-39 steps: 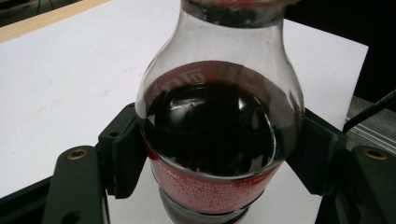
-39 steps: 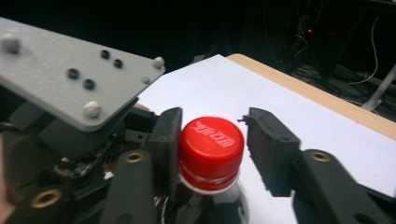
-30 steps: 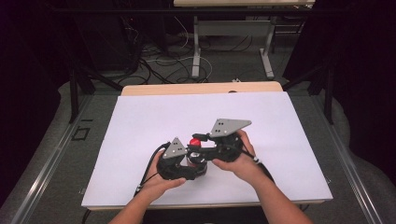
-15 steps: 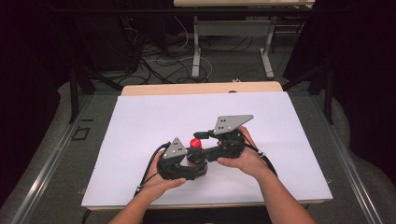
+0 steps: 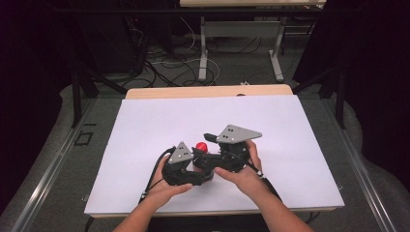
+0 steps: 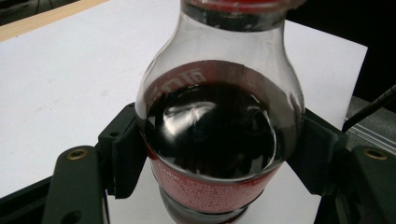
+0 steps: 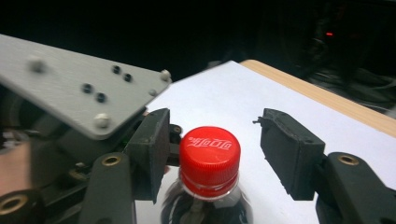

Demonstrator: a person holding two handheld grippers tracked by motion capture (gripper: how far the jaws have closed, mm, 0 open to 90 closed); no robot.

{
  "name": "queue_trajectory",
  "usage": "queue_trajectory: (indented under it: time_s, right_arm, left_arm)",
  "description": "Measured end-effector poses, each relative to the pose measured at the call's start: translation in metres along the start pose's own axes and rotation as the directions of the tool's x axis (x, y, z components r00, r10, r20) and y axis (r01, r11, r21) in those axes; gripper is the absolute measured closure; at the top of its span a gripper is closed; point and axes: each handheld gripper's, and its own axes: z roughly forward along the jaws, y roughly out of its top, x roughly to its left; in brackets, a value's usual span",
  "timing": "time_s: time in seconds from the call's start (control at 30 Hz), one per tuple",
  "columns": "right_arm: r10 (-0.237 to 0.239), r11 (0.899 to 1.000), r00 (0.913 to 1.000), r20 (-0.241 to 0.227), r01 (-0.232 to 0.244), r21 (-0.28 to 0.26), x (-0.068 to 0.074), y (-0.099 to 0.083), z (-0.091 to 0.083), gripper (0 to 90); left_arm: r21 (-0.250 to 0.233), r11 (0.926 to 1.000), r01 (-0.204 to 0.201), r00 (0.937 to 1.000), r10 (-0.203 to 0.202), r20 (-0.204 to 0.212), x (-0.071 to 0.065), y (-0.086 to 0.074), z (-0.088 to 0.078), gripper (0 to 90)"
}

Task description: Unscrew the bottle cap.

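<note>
A small cola bottle (image 6: 217, 140) with a red label and dark drink stands upright on the white table top. My left gripper (image 6: 217, 156) is shut on its belly, one pad on each side. In the high view the left gripper (image 5: 196, 166) sits low, beside the red cap (image 5: 201, 146). My right gripper (image 7: 219, 151) brackets the red cap (image 7: 210, 156) at cap height. Its jaws have just been opening: the right pad (image 7: 289, 154) stands clear of the cap and the left one lies close beside it. In the high view the right gripper (image 5: 207, 143) reaches in from the right.
The white table top (image 5: 145, 130) has free room all around the hands. A wooden edge (image 5: 208, 91) runs along its far side. Beyond it are table legs (image 5: 203, 53) and cables on the floor. The left gripper's grey plate (image 7: 79, 93) shows near the cap.
The right gripper's jaws have spread apart from the red cap, which they held a second ago. The left gripper and the bottle have stayed in place.
</note>
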Motion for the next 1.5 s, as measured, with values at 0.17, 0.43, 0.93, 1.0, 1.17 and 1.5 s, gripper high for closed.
queue_trajectory:
  time_s: [0.17, 0.43, 0.93, 1.0, 1.17, 1.5]
  right_arm:
    - [0.008, 1.000, 0.9981, 0.061, -0.007, -0.014, 0.007, -0.002, 0.008, 42.0]
    - [-0.004, 1.000, 0.9953, 0.097, 0.005, -0.002, 0.009, -0.005, 0.003, 49.3]
    - [-0.108, 0.987, 0.9416, -0.319, 0.140, 0.080, -0.033, 0.008, 0.004, 61.3]
    - [-0.115, 0.985, 0.9194, -0.376, 0.155, 0.079, -0.040, 0.009, 0.006, 61.2]
    - [-0.117, 0.985, 0.9181, -0.379, 0.155, 0.071, -0.042, 0.007, 0.007, 57.7]
    - [-0.014, 1.000, 0.9889, -0.148, 0.018, 0.025, -0.020, 0.008, -0.003, 42.9]
  left_arm:
    - [-0.001, 1.0000, 0.002, 1.0000, -0.002, -0.003, 0.000, 0.000, 0.000, 29.7]
    - [0.006, 1.0000, 0.006, 0.9999, -0.006, -0.014, 0.003, 0.000, -0.002, 29.8]
    - [0.009, 0.9999, -0.009, 0.9998, 0.009, 0.019, 0.000, 0.000, -0.001, 29.8]
    - [0.005, 0.9999, -0.013, 0.9998, 0.013, 0.016, -0.001, -0.001, 0.000, 29.8]
    - [0.006, 1.0000, -0.007, 0.9999, 0.007, 0.010, 0.001, -0.001, 0.000, 29.8]
    - [-0.003, 1.0000, 0.009, 0.9999, -0.009, -0.010, 0.004, 0.000, -0.002, 29.8]
